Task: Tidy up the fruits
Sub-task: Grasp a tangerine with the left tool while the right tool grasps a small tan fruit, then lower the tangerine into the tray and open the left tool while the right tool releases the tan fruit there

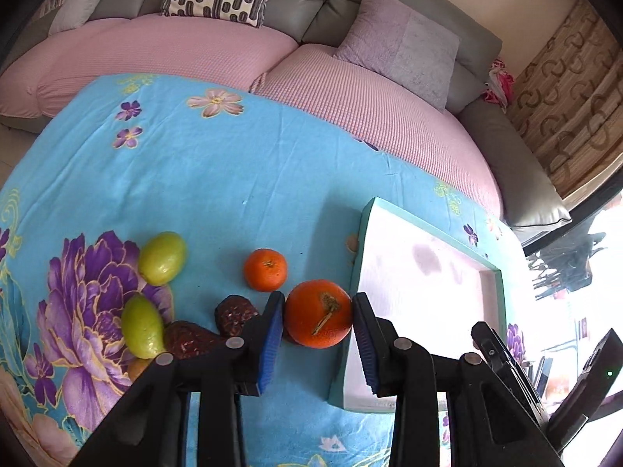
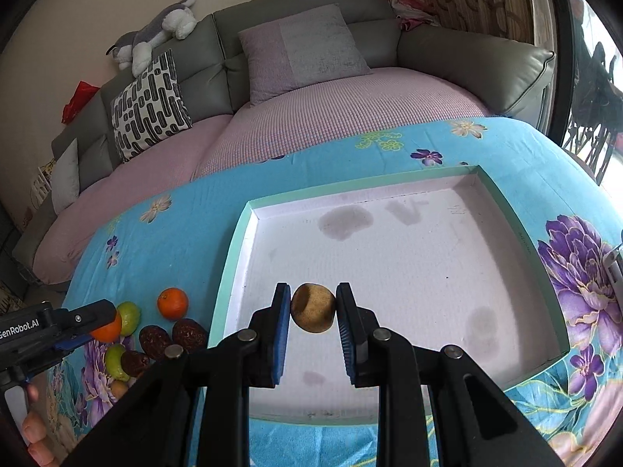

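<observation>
My left gripper (image 1: 318,321) is shut on a large orange (image 1: 318,314) with a dry stem, held above the blue flowered cloth beside the tray's left wall (image 1: 356,272). On the cloth lie a smaller orange (image 1: 265,269), two green fruits (image 1: 162,253) (image 1: 142,326) and dark brown fruits (image 1: 233,313). My right gripper (image 2: 313,307) is shut on a small brown round fruit (image 2: 312,307), held over the white tray floor (image 2: 409,257). The left gripper (image 2: 83,321) with its orange shows at the left edge of the right wrist view.
The shallow tray with a mint-green rim (image 2: 249,229) holds nothing but stains. A pink-covered sofa seat (image 1: 194,50) with cushions runs behind the table. A window and a dark railing (image 2: 595,89) stand to the right. Fingers of a hand (image 2: 33,424) show at lower left.
</observation>
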{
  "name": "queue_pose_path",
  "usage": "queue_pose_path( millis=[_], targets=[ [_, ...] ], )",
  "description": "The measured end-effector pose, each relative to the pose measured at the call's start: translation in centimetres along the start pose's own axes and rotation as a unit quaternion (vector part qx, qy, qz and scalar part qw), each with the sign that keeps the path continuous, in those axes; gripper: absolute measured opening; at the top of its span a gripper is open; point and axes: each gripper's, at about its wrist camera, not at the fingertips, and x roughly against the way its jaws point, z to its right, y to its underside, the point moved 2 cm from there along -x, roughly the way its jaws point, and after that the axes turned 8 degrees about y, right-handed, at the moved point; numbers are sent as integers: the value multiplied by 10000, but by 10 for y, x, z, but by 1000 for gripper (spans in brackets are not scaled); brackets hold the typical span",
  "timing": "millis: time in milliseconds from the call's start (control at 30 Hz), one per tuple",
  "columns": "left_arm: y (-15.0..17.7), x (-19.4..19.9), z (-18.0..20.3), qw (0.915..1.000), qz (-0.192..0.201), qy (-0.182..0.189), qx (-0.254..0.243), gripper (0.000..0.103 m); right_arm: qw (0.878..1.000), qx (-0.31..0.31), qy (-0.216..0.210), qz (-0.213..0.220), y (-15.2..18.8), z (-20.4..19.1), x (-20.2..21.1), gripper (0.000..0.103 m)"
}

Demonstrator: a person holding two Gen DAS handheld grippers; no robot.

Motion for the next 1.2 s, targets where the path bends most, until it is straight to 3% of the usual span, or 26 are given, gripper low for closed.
queue_pose_path(
  millis=[267,533,900,1200],
  targets=[
    [8,-54,56,9958,-504,142,-747,38,9950,-605,791,-121,-20,67,-22,25],
    [35,-83,73,9884,-911,102,-1207,38,9869,-930,1290,-274,-11,112,-25,25],
    [54,-104,69,9827,-1176,-155,-1424,38,9847,-1024,1266,-613,3,123,-44,25],
    [56,-102,66,9815,-1164,-211,-1505,38,9839,-999,1282,-746,9,124,-51,25]
  ],
)
